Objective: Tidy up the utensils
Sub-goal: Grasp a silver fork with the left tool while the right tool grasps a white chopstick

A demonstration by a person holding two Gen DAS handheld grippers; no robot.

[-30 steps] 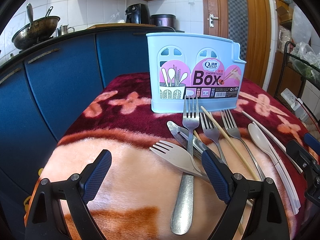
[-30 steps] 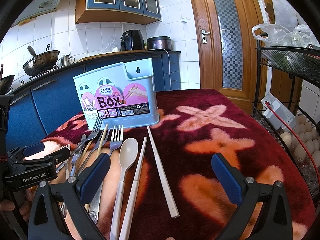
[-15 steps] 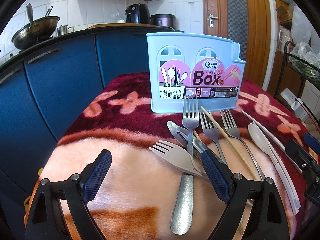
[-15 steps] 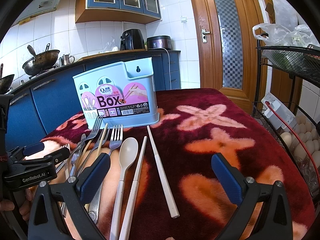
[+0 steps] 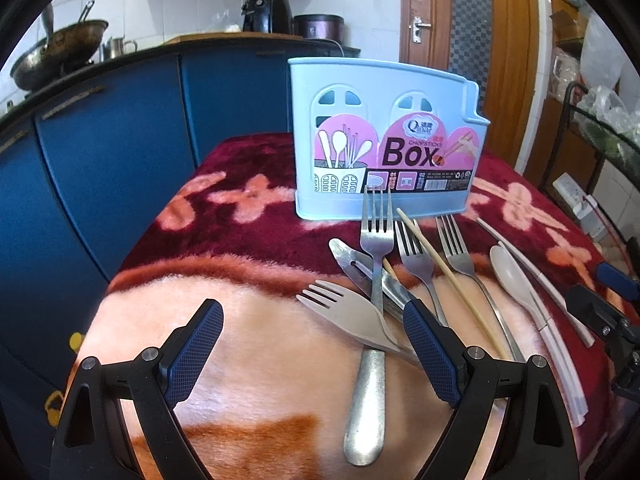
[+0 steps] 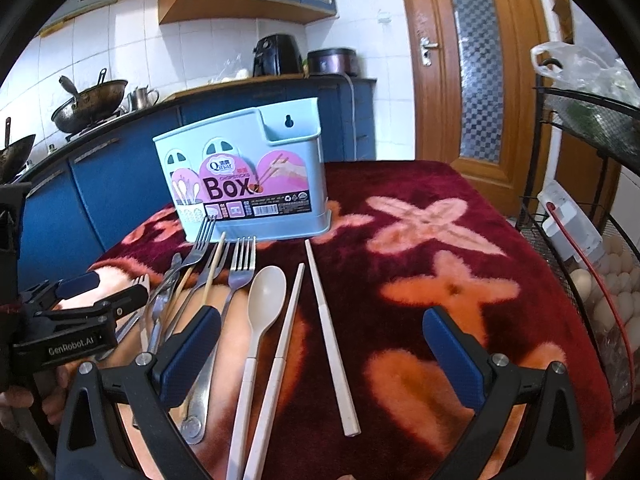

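Both grippers, left gripper (image 5: 312,350) and right gripper (image 6: 320,354), hover with fingers spread, holding nothing. Just beyond lie steel forks (image 5: 376,240), stiff, slippery; grip mid-handle. Far: the chopsticks box (image 5: 384,148), on the blanketed surface (image 5: 240,336).

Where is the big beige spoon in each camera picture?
Left wrist view: the beige spoon lies at the right, beside the pale chopsticks.
Right wrist view: the spoon lies near the middle, left of the chopsticks.
Shared landmark: the blue utensil box behind it.
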